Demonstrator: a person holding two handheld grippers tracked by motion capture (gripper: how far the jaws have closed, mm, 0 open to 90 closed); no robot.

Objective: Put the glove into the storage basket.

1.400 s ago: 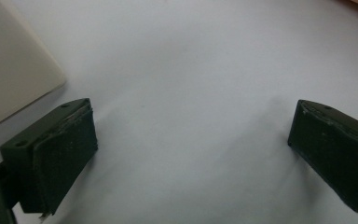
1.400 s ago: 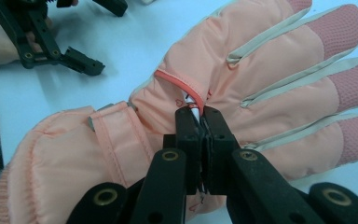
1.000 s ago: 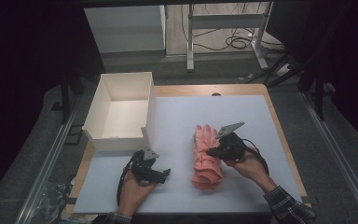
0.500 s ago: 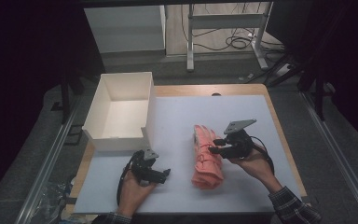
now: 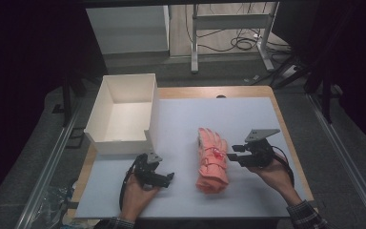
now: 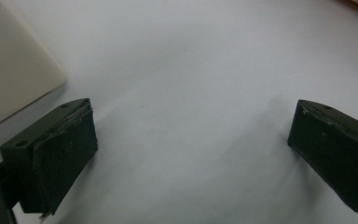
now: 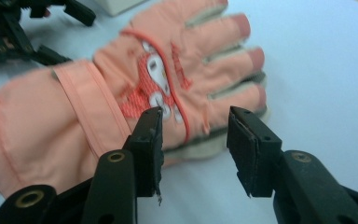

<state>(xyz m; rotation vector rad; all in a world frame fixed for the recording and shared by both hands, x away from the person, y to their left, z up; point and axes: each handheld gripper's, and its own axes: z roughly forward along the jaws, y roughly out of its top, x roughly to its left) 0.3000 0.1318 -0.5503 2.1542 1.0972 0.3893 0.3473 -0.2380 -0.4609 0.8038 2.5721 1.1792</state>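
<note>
- The glove (image 5: 212, 160) lies flat on the white mat (image 5: 248, 114), about mid-width and towards the near edge, fingers pointing away from the person and cuff nearest them.
- In the right gripper view the glove (image 7: 121, 98) shows its back side up, with a strap across the wrist and a second layer of grey-beige fabric under its fingers.
- The right gripper (image 5: 234, 152) is just beside the glove's right edge, level with the knuckles, jaws pointing at it.
- Its jaws have just been opening and now stand about half apart; nothing is between them, and the pads (image 7: 154, 140) are clear of the fabric.
- The left gripper (image 5: 164, 177) rests low on the mat to the left of the cuff, apart from the glove.
- Its jaws are spread wide with only bare mat between the pads (image 6: 65, 154); it holds nothing.
- The box (image 5: 124, 112) sits at the mat's far-left corner, open side up, and its near wall is close to the left gripper; a pale corner of the box (image 6: 14, 70) edges into the left gripper view.
- Open mat lies beyond the glove's fingertips up to the far edge, and to the right behind the right hand (image 5: 276, 176).
- A narrow strip of mat remains between cuff and near edge.
- The table's wooden rim (image 5: 286, 129) shows along the right side.
</note>
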